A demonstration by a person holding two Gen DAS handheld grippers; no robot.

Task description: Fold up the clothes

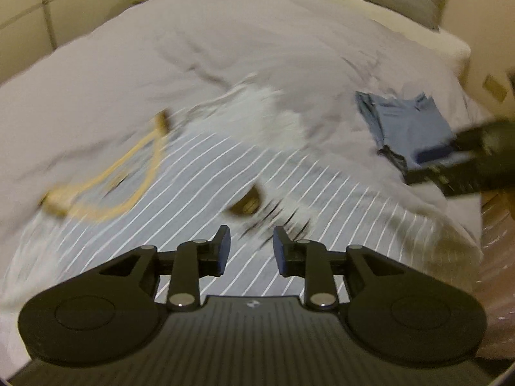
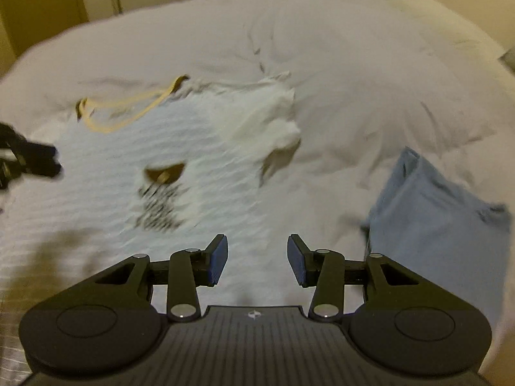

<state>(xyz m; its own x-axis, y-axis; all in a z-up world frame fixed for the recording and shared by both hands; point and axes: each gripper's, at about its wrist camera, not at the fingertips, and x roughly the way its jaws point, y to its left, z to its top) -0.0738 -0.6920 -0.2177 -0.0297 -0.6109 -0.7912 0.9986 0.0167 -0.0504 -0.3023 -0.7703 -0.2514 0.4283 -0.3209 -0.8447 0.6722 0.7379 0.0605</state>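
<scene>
A pale striped shirt [image 1: 206, 173] with yellow neck trim lies spread flat on the white bed [image 1: 225, 32], directly under both claws. The left claw [image 1: 251, 246] and the right claw [image 2: 257, 259] hang just above the shirt, each with its jaws parted and nothing between them. A folded blue garment [image 2: 441, 212] rests on the bed beside the shirt, near the right claw.

No text, number or brand name can be read. A dark printed patch on the pale striped garment [image 2: 161, 209] is too blurred to make out; each gripper body bears only a small white emblem.
</scene>
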